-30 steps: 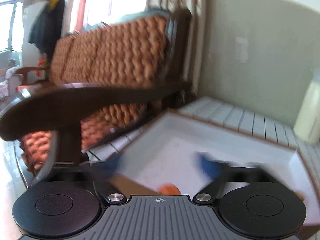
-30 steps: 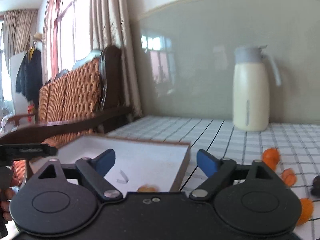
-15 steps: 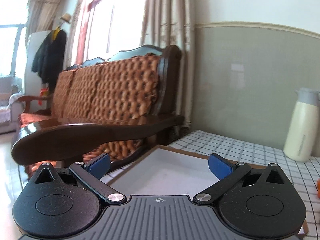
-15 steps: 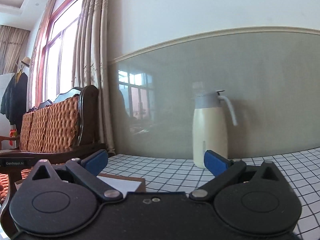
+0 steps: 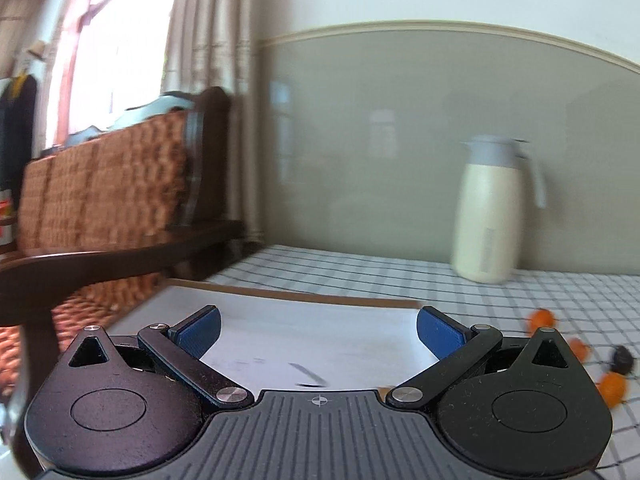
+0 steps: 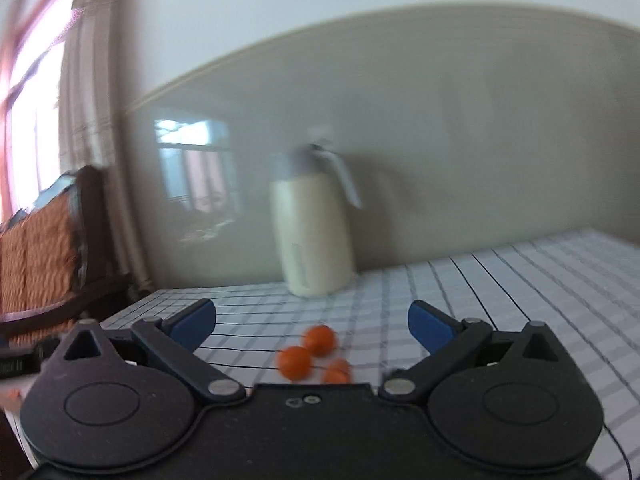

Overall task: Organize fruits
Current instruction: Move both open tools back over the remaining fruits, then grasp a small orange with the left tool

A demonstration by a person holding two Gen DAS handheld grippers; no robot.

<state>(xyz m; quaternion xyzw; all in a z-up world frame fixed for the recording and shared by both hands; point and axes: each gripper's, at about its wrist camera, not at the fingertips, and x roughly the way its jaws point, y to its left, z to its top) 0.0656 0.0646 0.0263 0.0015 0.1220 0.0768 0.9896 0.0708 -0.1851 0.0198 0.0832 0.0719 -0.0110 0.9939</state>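
Note:
My left gripper (image 5: 318,330) is open and empty above a shallow white tray with a brown rim (image 5: 320,300) on the checked table. Small orange fruits (image 5: 542,319) and one dark fruit (image 5: 622,359) lie on the cloth to the tray's right. My right gripper (image 6: 312,320) is open and empty. Three small orange fruits (image 6: 319,340) lie on the checked cloth just beyond it, between its jaws. Both views are blurred.
A cream thermos jug with a grey lid (image 5: 488,216) stands at the back by the wall; it also shows in the right wrist view (image 6: 312,236). A wooden sofa with an orange woven cushion (image 5: 100,184) stands left of the table. Curtains hang by the window.
Both grippers have swung right and tipped down. The left view now takes in the tray and the fruits at right. The right view now shows the orange fruits; both stay open.

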